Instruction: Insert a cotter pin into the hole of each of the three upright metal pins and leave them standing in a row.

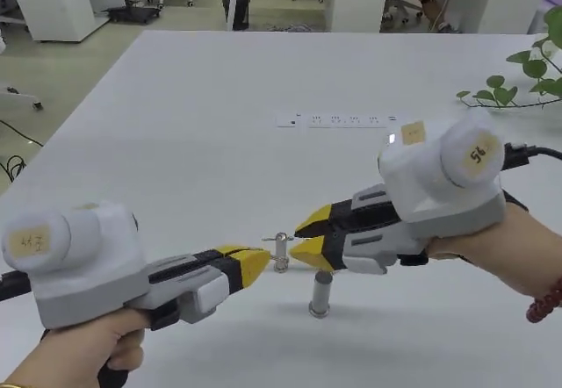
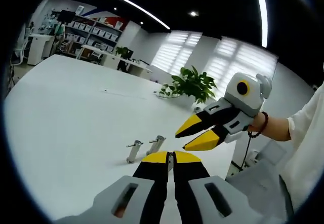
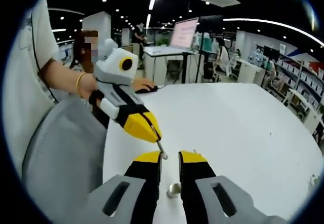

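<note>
Two short upright metal pins stand on the white table. One pin sits between the two grippers' tips and has a thin crosspiece at its top. The other pin stands nearer me with a bare top. My left gripper comes in from the lower left and is shut on a thin cotter pin that sticks out of its yellow tip. My right gripper faces it from the right, jaws apart and nothing held. In the left gripper view two pins stand just ahead of the shut jaws.
A white power strip lies flat further back on the table. A leafy plant reaches in at the right edge. Office chairs and desks stand beyond the table's far edge.
</note>
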`<move>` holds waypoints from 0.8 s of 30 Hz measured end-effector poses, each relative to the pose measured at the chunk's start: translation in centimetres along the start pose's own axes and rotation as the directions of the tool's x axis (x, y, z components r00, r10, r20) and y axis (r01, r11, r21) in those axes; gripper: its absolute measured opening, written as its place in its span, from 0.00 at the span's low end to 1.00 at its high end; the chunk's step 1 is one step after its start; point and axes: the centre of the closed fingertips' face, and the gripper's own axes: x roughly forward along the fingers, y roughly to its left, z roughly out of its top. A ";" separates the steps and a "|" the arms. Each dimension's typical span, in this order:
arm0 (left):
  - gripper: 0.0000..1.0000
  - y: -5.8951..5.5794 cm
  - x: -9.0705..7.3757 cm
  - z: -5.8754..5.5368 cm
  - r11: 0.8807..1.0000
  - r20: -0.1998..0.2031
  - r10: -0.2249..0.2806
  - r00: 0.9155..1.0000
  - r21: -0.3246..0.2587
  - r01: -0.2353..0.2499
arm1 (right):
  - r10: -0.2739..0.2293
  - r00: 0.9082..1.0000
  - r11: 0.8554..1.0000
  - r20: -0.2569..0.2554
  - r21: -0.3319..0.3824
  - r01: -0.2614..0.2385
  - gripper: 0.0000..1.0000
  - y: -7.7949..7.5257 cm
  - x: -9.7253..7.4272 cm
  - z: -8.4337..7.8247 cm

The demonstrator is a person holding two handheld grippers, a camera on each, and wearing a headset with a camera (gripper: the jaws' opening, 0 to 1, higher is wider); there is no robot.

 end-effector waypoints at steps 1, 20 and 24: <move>0.00 -0.1 0.0 0.1 1.000 0.004 -0.009 1.000 0.010 0.009 | 0.013 1.000 1.000 0.011 0.021 -0.014 0.15 0.0 -0.1 0.0; 0.01 -2.2 -0.5 0.4 0.979 0.010 -0.146 0.989 0.145 0.143 | 0.164 0.981 0.966 0.102 0.183 -0.181 0.20 1.8 -1.3 0.5; 0.01 -2.4 -0.5 0.1 0.972 -0.005 -0.161 0.987 0.170 0.159 | 0.190 0.977 0.961 0.099 0.185 -0.206 0.21 2.3 -1.3 0.2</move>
